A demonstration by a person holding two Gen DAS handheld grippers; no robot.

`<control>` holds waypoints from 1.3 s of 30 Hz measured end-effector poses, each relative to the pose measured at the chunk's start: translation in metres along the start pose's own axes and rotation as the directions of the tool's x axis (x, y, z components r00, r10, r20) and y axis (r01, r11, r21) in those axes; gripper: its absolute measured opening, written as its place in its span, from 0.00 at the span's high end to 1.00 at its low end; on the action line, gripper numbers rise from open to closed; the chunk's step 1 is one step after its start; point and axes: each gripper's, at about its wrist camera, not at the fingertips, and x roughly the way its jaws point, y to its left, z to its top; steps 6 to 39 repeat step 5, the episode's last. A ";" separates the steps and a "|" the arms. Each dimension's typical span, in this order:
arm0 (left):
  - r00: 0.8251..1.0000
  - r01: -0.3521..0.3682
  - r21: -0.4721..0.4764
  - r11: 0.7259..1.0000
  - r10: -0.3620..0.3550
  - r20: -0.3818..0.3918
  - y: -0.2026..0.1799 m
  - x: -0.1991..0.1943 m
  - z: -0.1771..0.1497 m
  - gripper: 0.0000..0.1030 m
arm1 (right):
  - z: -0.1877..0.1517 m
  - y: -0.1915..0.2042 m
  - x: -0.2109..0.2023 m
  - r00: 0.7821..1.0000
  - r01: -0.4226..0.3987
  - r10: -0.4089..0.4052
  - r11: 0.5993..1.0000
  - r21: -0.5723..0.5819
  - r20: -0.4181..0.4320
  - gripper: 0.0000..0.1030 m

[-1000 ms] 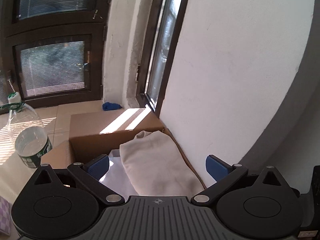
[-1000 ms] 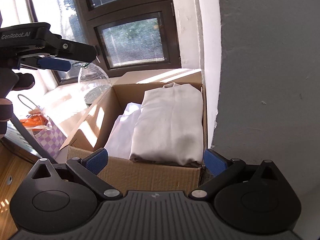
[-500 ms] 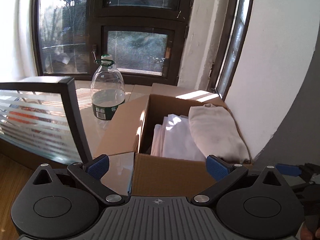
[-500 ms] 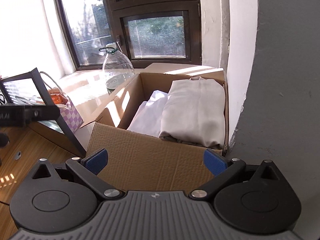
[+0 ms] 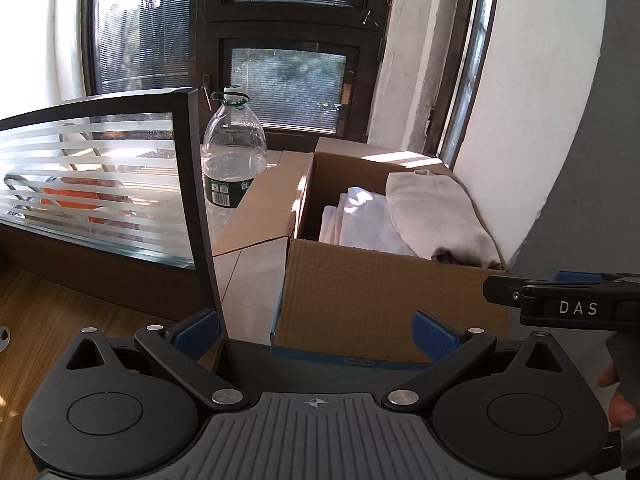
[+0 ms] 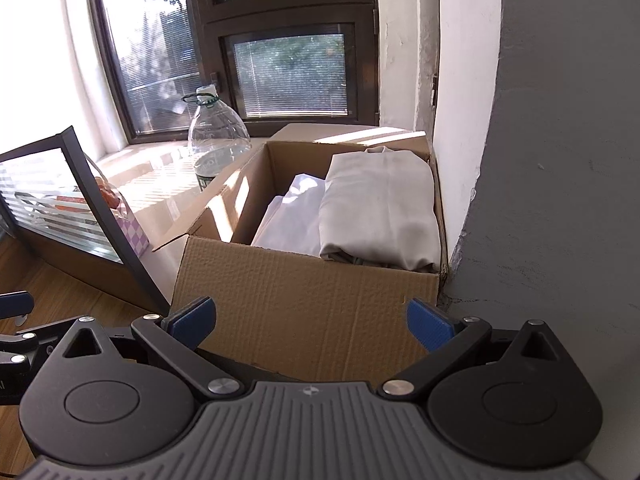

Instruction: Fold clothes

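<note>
Left wrist view: left gripper (image 5: pixel 316 330) has its jaws spread wide and holds nothing; only the near cardboard wall sits between the blue pads.
Right wrist view: right gripper (image 6: pixel 310 322) is likewise spread and empty, facing the same wall.
Straight ahead of both: open cardboard box (image 6: pixel 308 316), set against the wall (image 6: pixel 560 160) on the right.
Clothes: beige folded garment (image 6: pixel 380 212) lies in the box, ahead and right of the jaws, on top of the white garment (image 6: pixel 292 220) that shows ahead and left of it.
Beyond the left jaw: water bottle (image 5: pixel 232 156) past the box flap; glass screen (image 5: pixel 100 184) further left.
Handling, as a guess: soft, light, limp cloth that sags and unfolds if lifted by one point; not fragile, a little slippery against the layer below.
Where to take hold: probably the near folded edge of the beige garment, one gripper at each corner, pinching all layers together.
</note>
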 end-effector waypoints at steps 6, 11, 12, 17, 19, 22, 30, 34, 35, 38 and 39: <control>1.000 -0.024 -0.030 0.999 0.025 0.013 0.007 -0.009 -0.010 0.00 | -0.004 0.006 -0.008 1.000 0.004 -0.004 1.000 -0.029 0.008 0.01; 1.000 -0.024 -0.030 0.999 0.025 0.013 0.007 -0.009 -0.010 0.00 | -0.004 0.006 -0.008 1.000 0.004 -0.004 1.000 -0.029 0.008 0.01; 1.000 -0.024 -0.030 0.999 0.025 0.013 0.007 -0.009 -0.010 0.00 | -0.004 0.006 -0.008 1.000 0.004 -0.004 1.000 -0.029 0.008 0.01; 1.000 -0.024 -0.030 0.999 0.025 0.013 0.007 -0.009 -0.010 0.00 | -0.004 0.006 -0.008 1.000 0.004 -0.004 1.000 -0.029 0.008 0.01; 1.000 -0.024 -0.030 0.999 0.025 0.013 0.007 -0.009 -0.010 0.00 | -0.004 0.006 -0.008 1.000 0.004 -0.004 1.000 -0.029 0.008 0.01; 1.000 -0.024 -0.030 0.999 0.025 0.013 0.007 -0.009 -0.010 0.00 | -0.004 0.006 -0.008 1.000 0.004 -0.004 1.000 -0.029 0.008 0.01; 1.000 -0.024 -0.030 0.999 0.025 0.013 0.007 -0.009 -0.010 0.00 | -0.004 0.006 -0.008 1.000 0.004 -0.004 1.000 -0.029 0.008 0.01; 1.000 -0.024 -0.030 0.999 0.025 0.013 0.007 -0.009 -0.010 0.00 | -0.004 0.006 -0.008 1.000 0.004 -0.004 1.000 -0.029 0.008 0.01; 1.000 -0.024 -0.030 0.999 0.025 0.013 0.007 -0.009 -0.010 0.00 | -0.004 0.006 -0.008 1.000 0.004 -0.004 1.000 -0.029 0.008 0.01; 1.000 -0.024 -0.030 0.999 0.025 0.013 0.007 -0.009 -0.010 0.00 | -0.004 0.006 -0.008 1.000 0.004 -0.004 1.000 -0.029 0.008 0.01; 1.000 -0.024 -0.030 0.999 0.025 0.013 0.007 -0.009 -0.010 0.00 | -0.004 0.006 -0.008 1.000 0.004 -0.004 1.000 -0.029 0.008 0.01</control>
